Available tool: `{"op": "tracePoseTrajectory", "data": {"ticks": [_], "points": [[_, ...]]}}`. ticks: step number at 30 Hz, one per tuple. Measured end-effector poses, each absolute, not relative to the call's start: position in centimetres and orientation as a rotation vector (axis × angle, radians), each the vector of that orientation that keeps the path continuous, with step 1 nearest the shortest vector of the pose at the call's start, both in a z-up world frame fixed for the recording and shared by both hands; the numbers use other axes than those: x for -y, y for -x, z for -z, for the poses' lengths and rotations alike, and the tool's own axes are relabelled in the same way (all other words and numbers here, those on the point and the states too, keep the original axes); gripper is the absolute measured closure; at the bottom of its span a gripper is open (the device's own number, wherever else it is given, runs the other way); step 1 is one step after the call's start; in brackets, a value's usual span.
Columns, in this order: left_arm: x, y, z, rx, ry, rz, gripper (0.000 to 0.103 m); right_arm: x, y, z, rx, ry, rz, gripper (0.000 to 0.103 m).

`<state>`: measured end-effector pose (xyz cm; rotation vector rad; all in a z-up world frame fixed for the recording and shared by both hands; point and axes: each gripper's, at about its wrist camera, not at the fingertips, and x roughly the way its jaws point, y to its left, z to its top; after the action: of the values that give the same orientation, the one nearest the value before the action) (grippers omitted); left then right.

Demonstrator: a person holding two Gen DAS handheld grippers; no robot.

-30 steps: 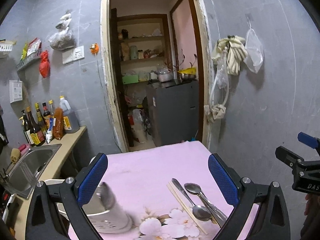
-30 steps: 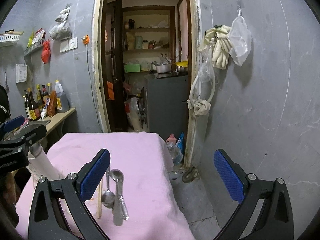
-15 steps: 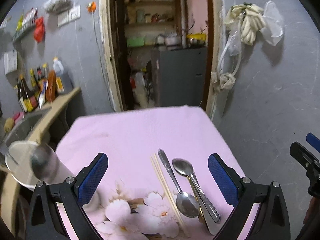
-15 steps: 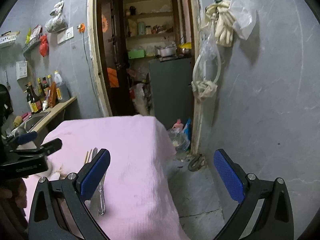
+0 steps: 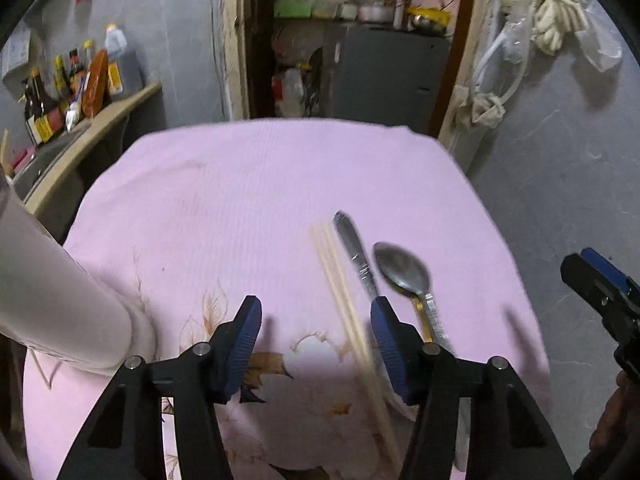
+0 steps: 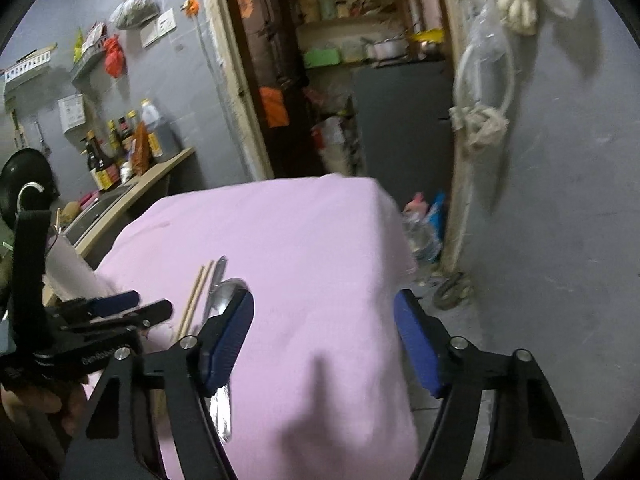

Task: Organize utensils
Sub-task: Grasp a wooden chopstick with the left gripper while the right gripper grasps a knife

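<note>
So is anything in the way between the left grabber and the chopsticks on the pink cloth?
Nothing visible blocks it. The left gripper, its jaws closing with nothing between them yet, hangs over bare pink cloth. The chopsticks lie just inside its right finger, with the knife and spoon beyond them.

Right hand-held gripper (image 6: 324, 340), jaws closing on nothing, above pink cloth (image 6: 304, 240) beside spoon (image 6: 224, 292).

Pink cloth (image 5: 260, 184) with a pale flower print — silver spoon (image 5: 402, 270), tan chopsticks (image 5: 340, 284).
</note>
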<state>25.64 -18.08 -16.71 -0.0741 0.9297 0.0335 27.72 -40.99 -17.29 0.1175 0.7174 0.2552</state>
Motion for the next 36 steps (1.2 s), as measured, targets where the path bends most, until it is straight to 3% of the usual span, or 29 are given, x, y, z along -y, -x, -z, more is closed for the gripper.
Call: {"op": "tracePoseTrajectory", "data": {"ticks": [7,12,27,31,36], "points": [[17.4,-26.5,18.2,-0.975,0.11,-0.015,0.051,37.7,-31.0,19.6,-0.805,-0.12,-0.366,0.051],[17.1,-26.9,18.7,-0.973,0.135,0.013,0.058,35.4,-33.1,21.4,-0.874,-0.104,-0.436,0.061],[16.3,-27.0,18.8,-0.96,0.153,0.041,0.065,31.5,-34.7,23.3,-0.974,-0.058,-0.556,0.061],[15.9,-27.0,18.8,-0.961,0.166,0.052,0.069,32.4,-34.4,23.5,-0.977,-0.058,-0.555,0.069],[15.7,-27.3,18.8,-0.971,0.17,0.082,0.07,32.9,-34.7,23.7,-0.992,-0.086,-0.57,0.07]]}}
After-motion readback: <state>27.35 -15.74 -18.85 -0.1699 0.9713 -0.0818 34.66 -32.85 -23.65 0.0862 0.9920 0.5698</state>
